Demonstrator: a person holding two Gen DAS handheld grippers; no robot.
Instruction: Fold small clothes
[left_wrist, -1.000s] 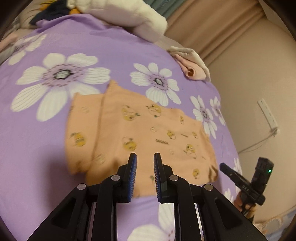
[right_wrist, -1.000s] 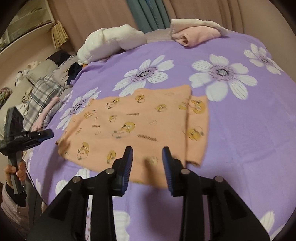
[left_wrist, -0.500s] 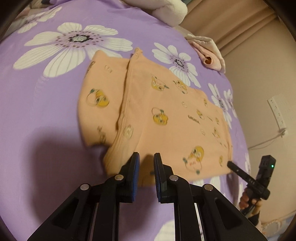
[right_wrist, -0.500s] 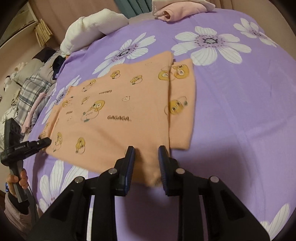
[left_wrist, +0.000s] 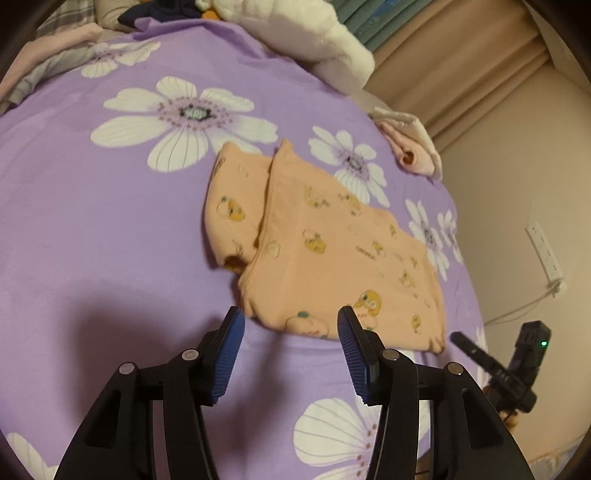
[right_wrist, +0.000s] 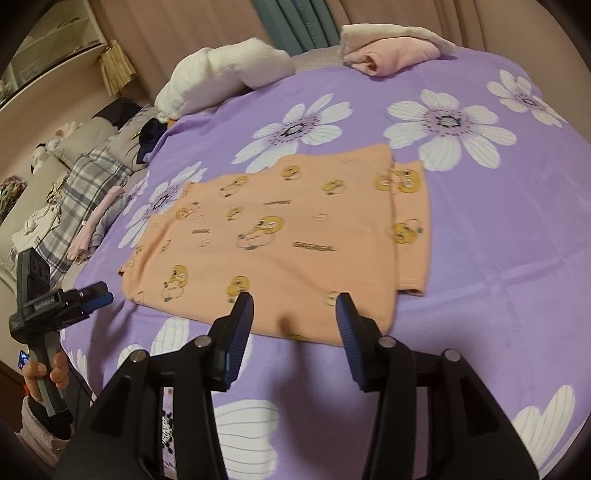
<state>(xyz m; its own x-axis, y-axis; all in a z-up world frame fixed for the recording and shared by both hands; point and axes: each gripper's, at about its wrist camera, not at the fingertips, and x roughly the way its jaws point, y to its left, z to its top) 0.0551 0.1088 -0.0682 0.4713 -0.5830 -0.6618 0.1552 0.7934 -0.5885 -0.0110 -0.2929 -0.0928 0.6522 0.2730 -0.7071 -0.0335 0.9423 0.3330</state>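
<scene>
An orange garment (left_wrist: 332, 266) printed with yellow ducks lies flat on the purple flowered bedspread (left_wrist: 92, 229), one side folded over along a seam. My left gripper (left_wrist: 290, 319) hangs just short of its near edge, jaws opening, and the pads press on nothing. In the right wrist view the same garment (right_wrist: 295, 229) spreads out ahead. My right gripper (right_wrist: 293, 306) hovers over its near hem, jaws also opening, with the pads clear of the cloth. Each view shows the other hand-held gripper off the bed's edge: the right one (left_wrist: 509, 365), the left one (right_wrist: 62, 299).
A white bundle of bedding (right_wrist: 221, 74) and folded pink clothes (right_wrist: 388, 51) sit at the far edge of the bed. A plaid cloth pile (right_wrist: 85, 177) lies off to the left. A wall socket with a cable (left_wrist: 545, 251) is on the wall beside the bed.
Both grippers' jaws have spread from nearly shut to wide apart. The left gripper has drawn back a little, so the garment's near edge now lies beyond its fingertips.
</scene>
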